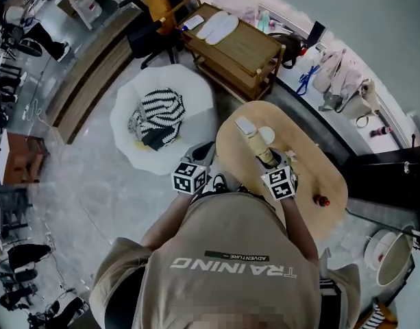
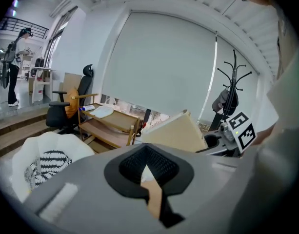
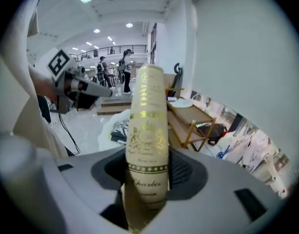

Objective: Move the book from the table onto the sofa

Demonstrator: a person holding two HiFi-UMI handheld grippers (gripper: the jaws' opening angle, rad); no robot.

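You had the cream book with gold print on its spine (image 3: 147, 145) clamped between the jaws of your right gripper (image 3: 148, 179), spine toward the camera and standing up out of the grip. From the head view the book hung over the near left part of the oval light-wood table (image 1: 319, 170). Your left gripper (image 2: 149, 179) sat just left of the right one, at the table's near left edge, its jaws only slightly apart with nothing between them. A small red object (image 1: 322, 200) lay on the table's near right side. The white beanbag sofa (image 1: 196, 94) stood on the floor left of the table, carrying a black-and-white striped cloth (image 1: 158, 112).
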